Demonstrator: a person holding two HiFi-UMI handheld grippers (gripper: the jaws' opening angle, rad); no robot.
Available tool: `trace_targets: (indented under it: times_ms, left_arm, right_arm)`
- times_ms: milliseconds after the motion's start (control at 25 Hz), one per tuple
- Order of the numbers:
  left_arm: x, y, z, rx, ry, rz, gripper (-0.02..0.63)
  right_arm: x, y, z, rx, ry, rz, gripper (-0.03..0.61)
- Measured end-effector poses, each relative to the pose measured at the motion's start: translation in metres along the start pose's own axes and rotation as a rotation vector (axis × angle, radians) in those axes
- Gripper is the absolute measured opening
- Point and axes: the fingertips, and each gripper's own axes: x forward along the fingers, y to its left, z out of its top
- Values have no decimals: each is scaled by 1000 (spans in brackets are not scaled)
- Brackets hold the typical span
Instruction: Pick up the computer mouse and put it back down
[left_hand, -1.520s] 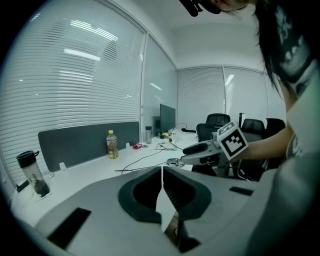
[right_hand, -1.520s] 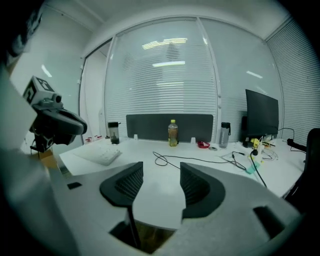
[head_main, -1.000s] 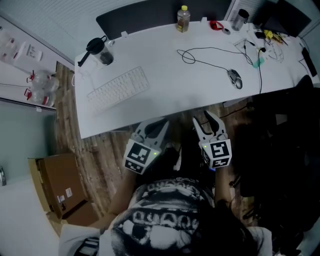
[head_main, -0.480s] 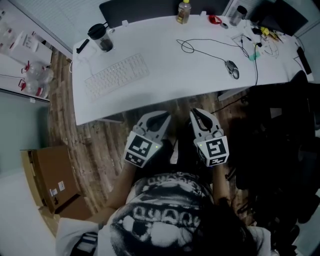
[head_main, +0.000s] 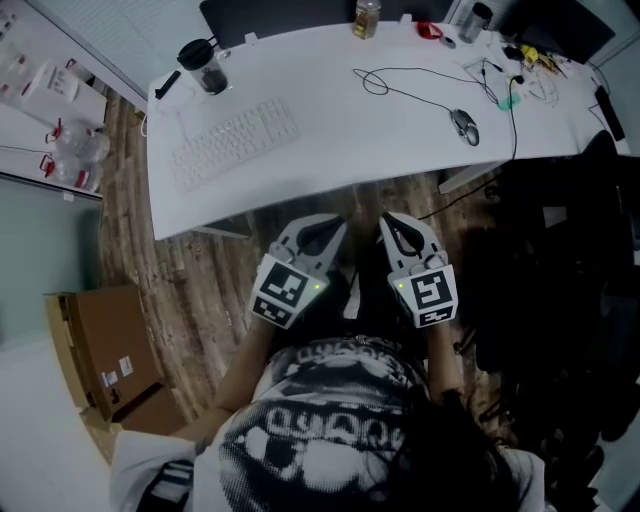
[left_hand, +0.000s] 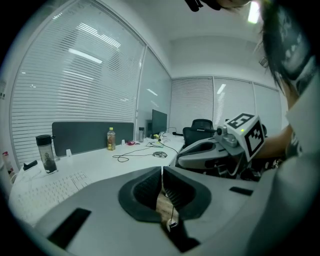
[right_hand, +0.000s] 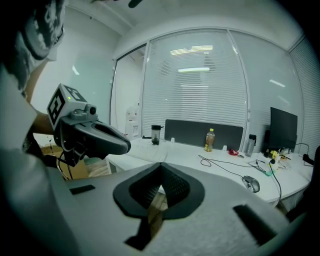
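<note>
In front of the desk (head_main: 330, 140), the head view shows your left gripper (head_main: 337, 222) and right gripper (head_main: 389, 219) held low. The computer mouse (head_main: 465, 125) lies on the desk, well apart from both.

In the left gripper view, the fingers (left_hand: 147, 187) are pressed together and hold nothing.

In the right gripper view, the fingers (right_hand: 175, 187) have just been closing. Now they touch and hold nothing, so the mouse is not grabbed.

You can read no words anywhere. The cubes (head_main: 428, 295) show only square marks.

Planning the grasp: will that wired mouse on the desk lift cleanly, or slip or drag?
The computer mouse looks small and rigid, so probably light. Its domed, smooth-looking shell may slip in a pinch from above; the sides seem safer. Its cable lies loose and looped across the desk, so it will likely trail with little tug.
</note>
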Motion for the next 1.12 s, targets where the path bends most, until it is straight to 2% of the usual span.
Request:
trace_targets:
  times_ms: [400,1120]
  left_arm:
    - [9,-10,-3,6,22,-39,9]
    - [44,-16,6,33,34,-91,9]
  right_arm:
    - [-3,-6,-6,12,18,3,0]
    - [-7,-55,-18,45,21,-60,0]
